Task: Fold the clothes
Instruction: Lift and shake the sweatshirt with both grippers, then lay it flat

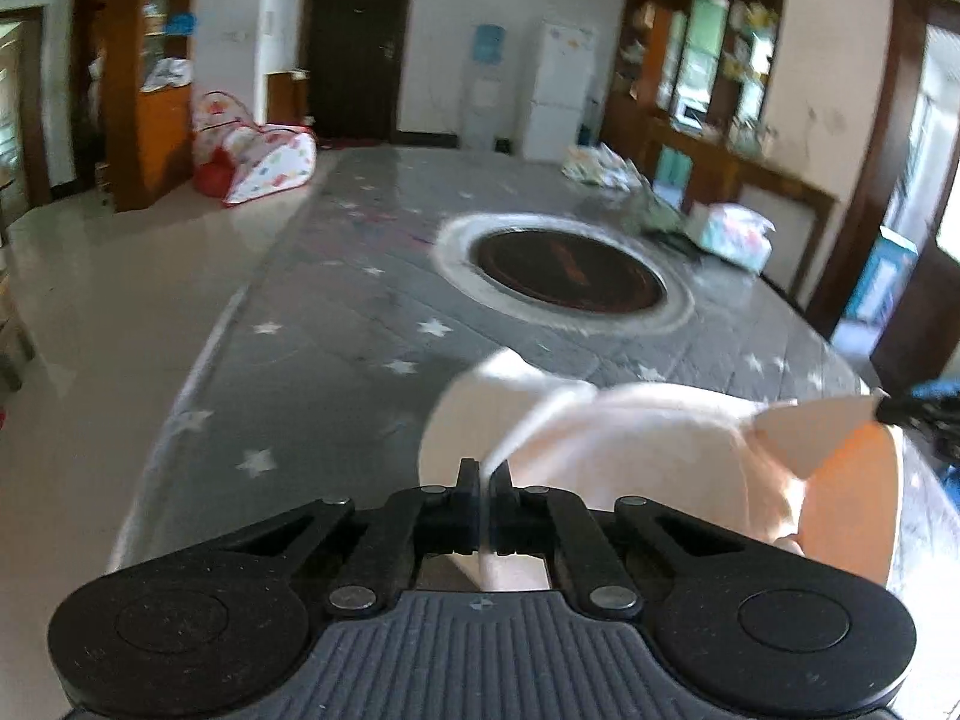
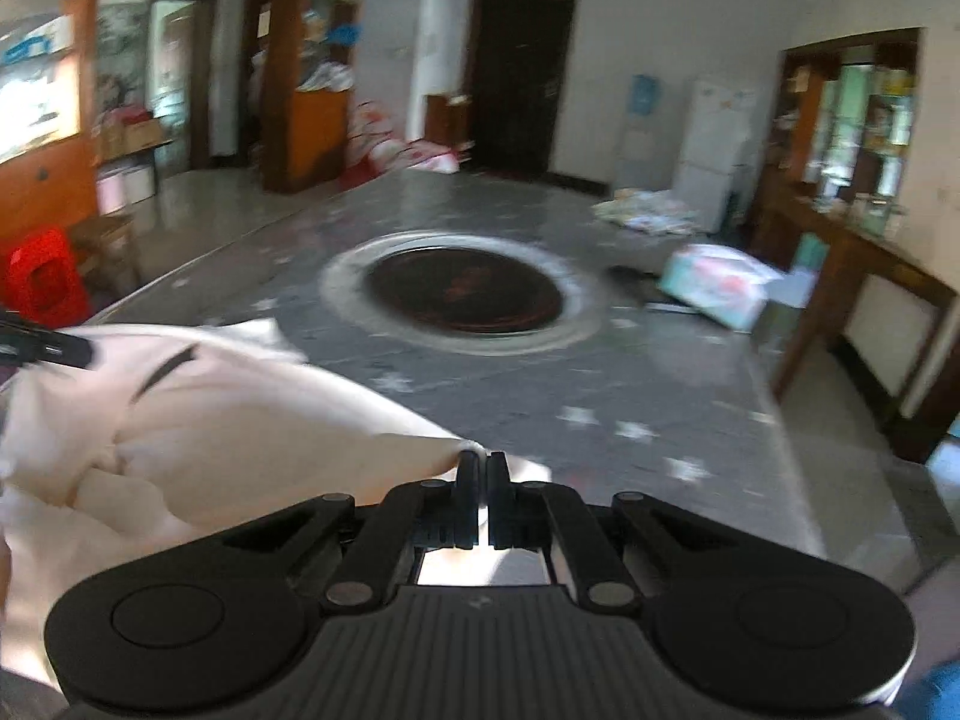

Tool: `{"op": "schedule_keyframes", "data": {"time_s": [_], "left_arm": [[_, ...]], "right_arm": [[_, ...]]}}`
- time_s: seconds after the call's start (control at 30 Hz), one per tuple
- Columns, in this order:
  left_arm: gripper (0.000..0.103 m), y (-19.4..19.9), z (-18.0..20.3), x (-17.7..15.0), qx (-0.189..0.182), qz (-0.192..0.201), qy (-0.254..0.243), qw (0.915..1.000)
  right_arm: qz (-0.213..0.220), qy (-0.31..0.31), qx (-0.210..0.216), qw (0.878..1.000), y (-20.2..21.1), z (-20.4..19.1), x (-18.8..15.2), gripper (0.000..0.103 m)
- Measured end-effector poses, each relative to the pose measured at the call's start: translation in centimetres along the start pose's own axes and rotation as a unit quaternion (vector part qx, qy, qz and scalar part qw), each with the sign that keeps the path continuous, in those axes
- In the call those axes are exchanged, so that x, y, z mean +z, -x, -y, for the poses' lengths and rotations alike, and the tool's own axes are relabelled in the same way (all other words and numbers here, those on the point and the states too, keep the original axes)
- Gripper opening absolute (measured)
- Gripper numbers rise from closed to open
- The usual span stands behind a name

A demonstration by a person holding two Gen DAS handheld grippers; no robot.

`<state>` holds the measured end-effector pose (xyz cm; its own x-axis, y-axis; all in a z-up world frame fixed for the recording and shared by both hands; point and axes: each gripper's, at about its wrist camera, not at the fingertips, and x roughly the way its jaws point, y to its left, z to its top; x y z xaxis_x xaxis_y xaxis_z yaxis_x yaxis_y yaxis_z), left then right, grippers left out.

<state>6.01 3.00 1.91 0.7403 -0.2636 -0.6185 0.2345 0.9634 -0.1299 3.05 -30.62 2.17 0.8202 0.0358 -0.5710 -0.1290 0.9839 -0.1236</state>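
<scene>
A pale pink garment [image 1: 654,438] hangs between my two grippers above the near end of the grey star-patterned table [image 1: 336,324]. My left gripper [image 1: 485,471] is shut on one edge of it. The other gripper's tip shows at the right edge of the left wrist view [image 1: 900,411], gripping the far corner. In the right wrist view my right gripper [image 2: 483,462] is shut on a corner of the garment [image 2: 198,414], which spreads to the left. The left gripper's tip [image 2: 48,348] shows at the left edge.
A round dark insert [image 1: 567,269] with a pale rim sits mid-table. A patterned package [image 1: 735,234] and a pile of folded cloth [image 1: 603,165] lie at the far right. A wooden counter [image 2: 870,264] stands right of the table, a red stool [image 2: 42,282] left.
</scene>
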Motion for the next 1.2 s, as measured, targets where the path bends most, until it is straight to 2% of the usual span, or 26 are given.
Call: {"op": "schedule_keyframes", "data": {"time_s": [0.2, 0.33, 0.53, 0.63, 0.73, 0.83, 0.97, 1.03, 1.07, 1.13, 1.2], "left_arm": [[0.003, 4.6, -2.5, -2.5, 0.012, 0.012, 0.049, 0.9987], [0.003, 7.3, -3.5, -4.8, 0.011, 0.007, 0.074, 0.9972], [0.003, 8.6, -4.4, -8.5, 0.014, -0.026, 0.107, 0.9938], [0.004, 8.8, -4.6, -8.7, 0.025, -0.030, 0.106, 0.9936], [0.017, 9.0, -4.7, -8.9, 0.037, -0.035, 0.105, 0.9932], [0.021, 9.1, -4.9, -9.1, 0.048, -0.039, 0.104, 0.9927], [0.027, 10.0, -3.5, -8.5, 0.044, -0.019, 0.073, 0.9962], [0.030, 10.3, -2.5, -8.3, 0.051, -0.010, 0.056, 0.9971], [0.031, 10.5, -2.1, -8.3, 0.050, -0.006, 0.052, 0.9974], [0.038, 10.9, -1.5, -8.2, 0.047, 0.001, 0.046, 0.9979], [0.039, 11.2, -1.2, -8.1, 0.042, 0.008, 0.040, 0.9983]], "right_arm": [[0.012, -0.048, -0.058, 0.997, 4.6, 3.7, -2.9, 0.002], [0.011, -0.080, -0.087, 0.993, 7.3, 5.6, -5.2, 0.002], [-0.035, -0.130, -0.112, 0.985, 7.9, 7.5, -9.2, 0.002], [-0.061, -0.154, -0.116, 0.979, 7.8, 8.3, -11.0, 0.003], [-0.079, -0.171, -0.123, 0.974, 8.3, 9.0, -12.3, 0.005], [-0.073, -0.174, -0.138, 0.972, 9.3, 9.7, -12.2, 0.007], [-0.058, -0.163, -0.109, 0.979, 10.0, 9.2, -11.3, 0.010], [-0.057, -0.151, -0.075, 0.984, 10.1, 8.3, -10.8, 0.018], [-0.056, -0.141, -0.057, 0.987, 9.9, 7.6, -10.5, 0.026], [-0.056, -0.117, -0.026, 0.991, 9.3, 6.1, -9.8, 0.028], [-0.056, -0.099, -0.001, 0.994, 8.7, 4.9, -9.1, 0.033]]}}
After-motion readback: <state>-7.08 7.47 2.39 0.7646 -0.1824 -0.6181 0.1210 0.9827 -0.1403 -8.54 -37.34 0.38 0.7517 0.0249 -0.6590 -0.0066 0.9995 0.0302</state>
